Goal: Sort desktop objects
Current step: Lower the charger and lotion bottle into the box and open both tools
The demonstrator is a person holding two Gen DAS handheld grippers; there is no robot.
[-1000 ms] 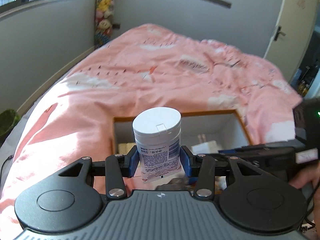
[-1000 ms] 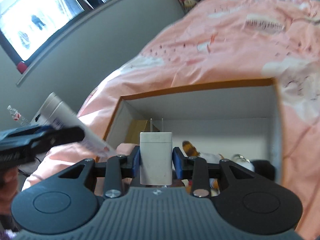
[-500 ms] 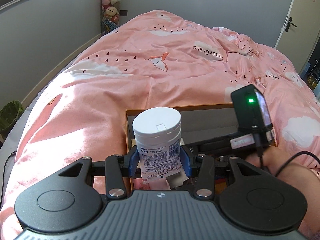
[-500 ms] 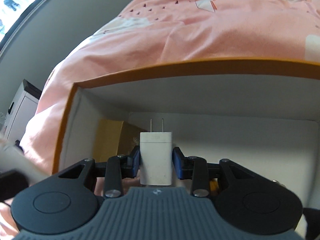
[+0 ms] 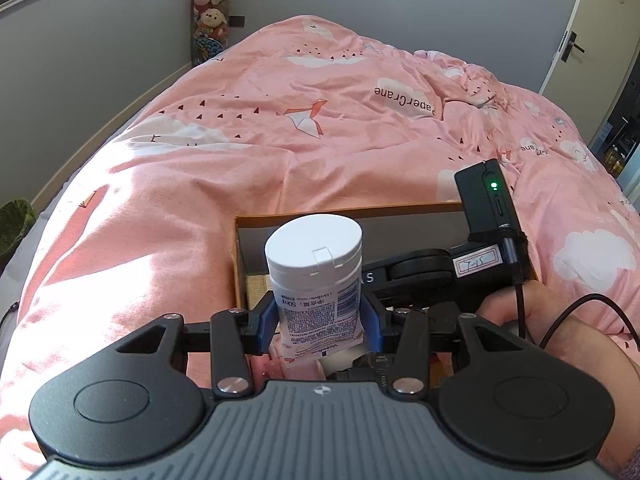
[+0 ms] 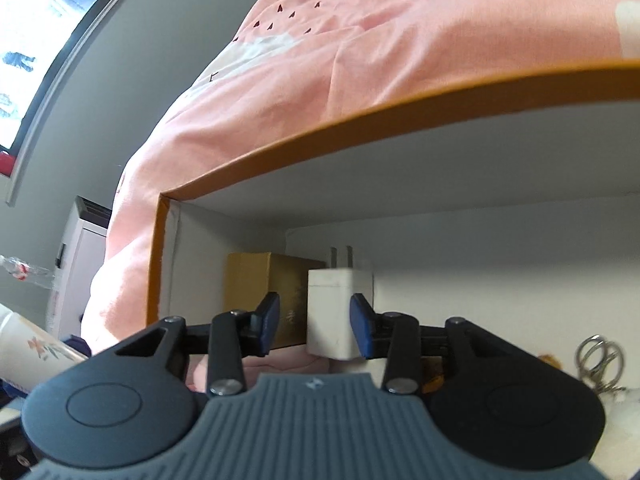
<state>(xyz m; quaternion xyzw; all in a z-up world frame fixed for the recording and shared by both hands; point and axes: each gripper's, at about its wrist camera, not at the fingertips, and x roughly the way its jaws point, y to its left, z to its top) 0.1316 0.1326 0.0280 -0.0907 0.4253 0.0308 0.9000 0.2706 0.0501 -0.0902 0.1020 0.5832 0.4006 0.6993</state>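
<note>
My left gripper (image 5: 320, 326) is shut on a white Vaseline tube (image 5: 316, 276) with a flat white cap, held upright above the near left part of an orange-rimmed box (image 5: 352, 211). My right gripper (image 6: 316, 326) is inside that box (image 6: 360, 116) with its jaws spread. A white plug charger (image 6: 334, 312) stands between them; the right pad touches it, the left pad stands apart. The right gripper's body (image 5: 440, 272) reaches into the box in the left wrist view.
A gold carton (image 6: 260, 284) stands in the box's left corner behind the charger. A metal key ring (image 6: 600, 356) lies at the box's right. The box rests on a pink bedcover (image 5: 300, 128). A door (image 5: 580, 28) is at the far right.
My right gripper has moved deeper into the box and opened, letting go of the charger. My left gripper still holds the tube and has shifted slightly.
</note>
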